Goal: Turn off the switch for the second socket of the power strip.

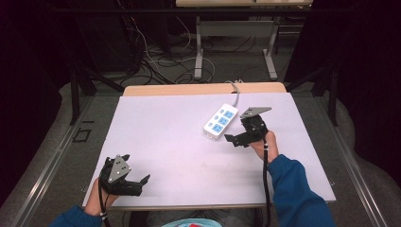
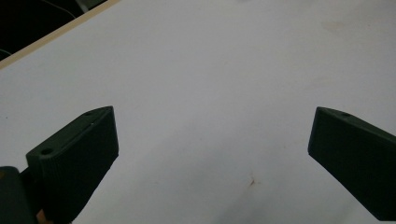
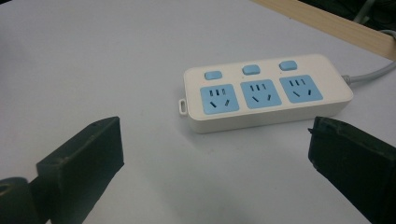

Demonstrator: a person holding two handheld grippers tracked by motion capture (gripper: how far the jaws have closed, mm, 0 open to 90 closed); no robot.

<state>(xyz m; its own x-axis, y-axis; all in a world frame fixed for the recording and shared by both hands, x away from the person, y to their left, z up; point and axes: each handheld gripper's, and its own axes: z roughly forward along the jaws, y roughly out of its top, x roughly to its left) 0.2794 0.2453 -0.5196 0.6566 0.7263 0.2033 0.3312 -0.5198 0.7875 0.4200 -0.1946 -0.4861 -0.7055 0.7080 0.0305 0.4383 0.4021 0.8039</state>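
Right gripper (image 1: 232,138): one, hand-held, jaws spread wide with nothing between them and touching nothing; no earlier state recorded. Power strip (image 3: 267,92): one, white, lying flat on the table (image 1: 165,142) just ahead of the right gripper's jaw tips, apart from them. It carries three blue sockets in a row and three blue switches, one beside each socket; all sockets are vacant. Its grey cable (image 3: 373,74) leaves the end farthest to the right gripper's right and runs toward the table's far edge, where its end is hard to follow. Left gripper (image 1: 137,182): one, jaws wide apart, holding nothing, well away from the strip over bare table.
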